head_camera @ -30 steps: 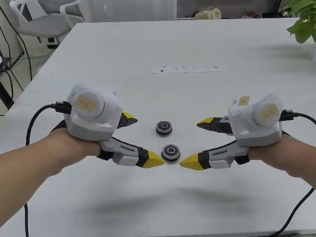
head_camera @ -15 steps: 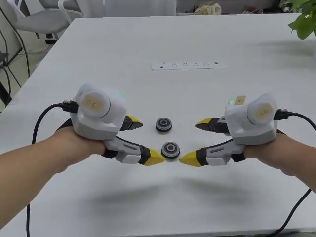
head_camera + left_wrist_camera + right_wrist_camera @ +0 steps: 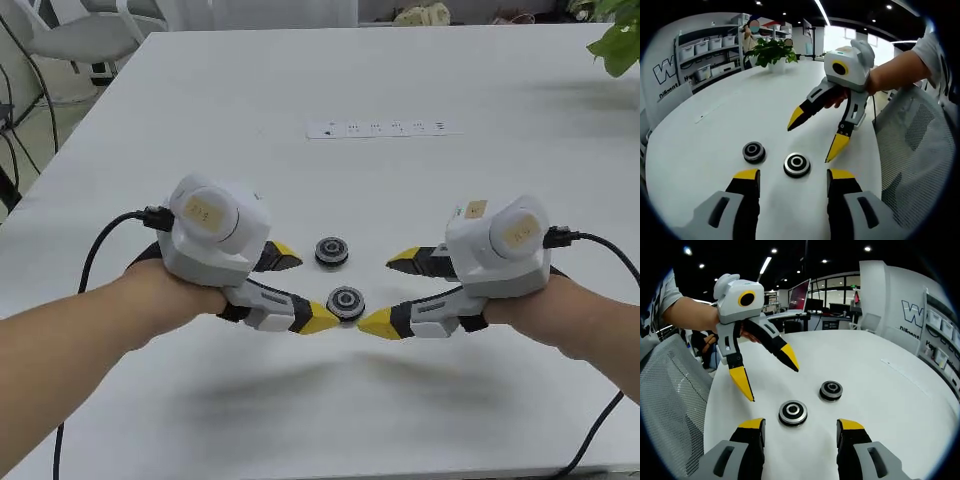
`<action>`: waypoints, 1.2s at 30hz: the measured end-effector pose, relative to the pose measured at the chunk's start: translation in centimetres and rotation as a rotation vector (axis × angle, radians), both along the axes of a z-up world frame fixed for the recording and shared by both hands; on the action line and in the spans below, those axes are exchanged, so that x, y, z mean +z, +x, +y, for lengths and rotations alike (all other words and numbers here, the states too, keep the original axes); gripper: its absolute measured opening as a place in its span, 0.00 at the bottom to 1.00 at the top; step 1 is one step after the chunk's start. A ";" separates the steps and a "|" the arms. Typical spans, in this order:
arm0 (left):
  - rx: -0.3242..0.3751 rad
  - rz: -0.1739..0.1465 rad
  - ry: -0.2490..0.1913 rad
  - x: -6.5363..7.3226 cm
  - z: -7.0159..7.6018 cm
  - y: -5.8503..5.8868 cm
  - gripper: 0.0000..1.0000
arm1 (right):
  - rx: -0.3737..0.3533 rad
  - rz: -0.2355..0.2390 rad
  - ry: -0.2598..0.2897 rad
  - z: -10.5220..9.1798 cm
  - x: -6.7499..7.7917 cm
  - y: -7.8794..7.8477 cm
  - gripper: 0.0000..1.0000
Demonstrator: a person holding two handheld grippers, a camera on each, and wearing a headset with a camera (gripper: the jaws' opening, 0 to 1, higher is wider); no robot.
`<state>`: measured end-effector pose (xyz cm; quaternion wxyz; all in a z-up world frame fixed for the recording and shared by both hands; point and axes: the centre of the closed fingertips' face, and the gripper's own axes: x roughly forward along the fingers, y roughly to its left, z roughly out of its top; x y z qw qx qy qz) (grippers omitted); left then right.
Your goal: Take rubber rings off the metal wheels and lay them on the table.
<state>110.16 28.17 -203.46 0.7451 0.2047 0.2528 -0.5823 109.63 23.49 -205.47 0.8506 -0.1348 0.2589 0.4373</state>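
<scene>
Two small metal wheels with black rubber rings lie flat on the white table. The near wheel sits between the two grippers' lower yellow tips. A little further back, apart from it, lies the far wheel. My left gripper is open, pointing right at the wheels. Facing it from the right, my right gripper is open too. Neither holds anything; I cannot tell whether a tip touches the near wheel.
A white power strip lies further back on the table. A green plant stands at the far right corner, and an office chair beyond the far left edge. Black cables trail from both grippers.
Both grippers have drawn inward toward each other, so their lower tips now flank the near wheel closely. The wheels have not moved.
</scene>
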 end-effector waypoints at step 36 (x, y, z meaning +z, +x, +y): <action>-0.022 0.038 0.012 -2.1 -2.2 -0.2 0.26 | 0.033 0.043 0.009 0.7 -1.3 -0.8 0.40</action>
